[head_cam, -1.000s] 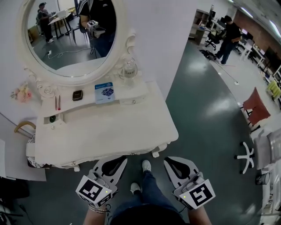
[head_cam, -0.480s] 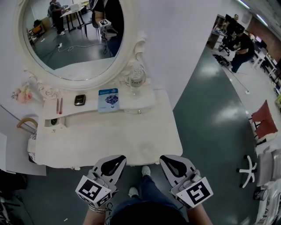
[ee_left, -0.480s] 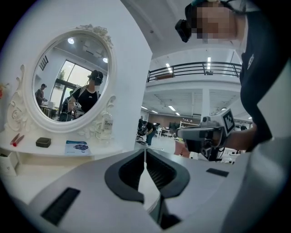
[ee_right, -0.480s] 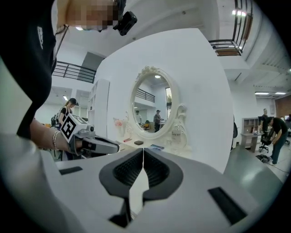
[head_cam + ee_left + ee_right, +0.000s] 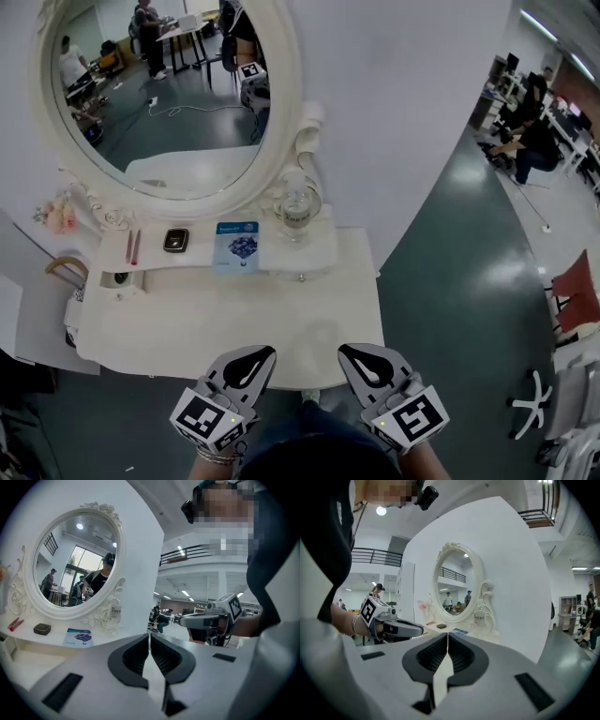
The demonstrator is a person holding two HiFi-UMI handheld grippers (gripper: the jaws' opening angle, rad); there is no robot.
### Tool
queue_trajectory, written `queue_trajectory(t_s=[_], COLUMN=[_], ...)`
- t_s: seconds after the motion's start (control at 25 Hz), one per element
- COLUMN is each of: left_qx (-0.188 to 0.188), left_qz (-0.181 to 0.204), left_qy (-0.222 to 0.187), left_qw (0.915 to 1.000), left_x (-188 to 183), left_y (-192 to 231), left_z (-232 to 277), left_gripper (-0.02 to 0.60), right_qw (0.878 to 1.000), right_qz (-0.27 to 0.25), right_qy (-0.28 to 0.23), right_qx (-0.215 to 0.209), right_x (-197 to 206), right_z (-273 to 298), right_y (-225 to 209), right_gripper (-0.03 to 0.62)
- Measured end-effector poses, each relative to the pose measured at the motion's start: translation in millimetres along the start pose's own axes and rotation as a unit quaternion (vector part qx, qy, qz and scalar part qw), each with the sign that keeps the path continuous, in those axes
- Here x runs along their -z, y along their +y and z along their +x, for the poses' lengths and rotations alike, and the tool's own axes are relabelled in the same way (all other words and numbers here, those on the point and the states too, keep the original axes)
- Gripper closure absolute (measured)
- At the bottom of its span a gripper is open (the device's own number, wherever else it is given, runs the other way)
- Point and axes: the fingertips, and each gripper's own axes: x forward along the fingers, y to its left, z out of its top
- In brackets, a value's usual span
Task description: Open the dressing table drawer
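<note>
I have both grippers low at the near side of the white dressing table with the scalloped top, side by side and a little apart, both pointing toward the wall. The left gripper has its two black-padded fingers pressed together with nothing between them, and its own view shows the pads meeting along a thin seam. The right gripper is the same: fingers closed tip to tip and empty. In the head view both tips lie over the table's front edge, though I cannot tell whether either one touches it. The small white drawer front with a round knob sits at the right end of the raised back tier, flush with the tier and well apart from both grippers. At the left end of that tier a matching little white compartment stands out from the tier with its top open and something dark inside. On the tier's shelf I see a clear plastic bottle standing against the mirror frame, a blue-and-white printed card lying flat just left of it, then a small dark square case and two thin red sticks. Behind them rises the oval mirror in its white carved frame.
</note>
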Motion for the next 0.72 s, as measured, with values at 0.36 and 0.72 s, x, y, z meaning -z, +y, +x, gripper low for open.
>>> queue_trajectory(t_s=[0.36,0.72], left_qx=[-0.028,-0.006], left_qz=[-0.012,-0.016], left_qy=[0.003,0.034], left_qw=[0.9995,0.9993], left_x=[5,16], left_y=[21,49], left_z=[19,36], left_gripper=[0.554,0.554], right_qw=[0.999,0.997], right_qz=[0.033,0.054], right_qy=[0.029,0.060], right_qx=[-0.007,-0.004], right_x=[24,34], right_z=[21,55], right_y=[-31,-44], right_gripper=[0.574,0.574])
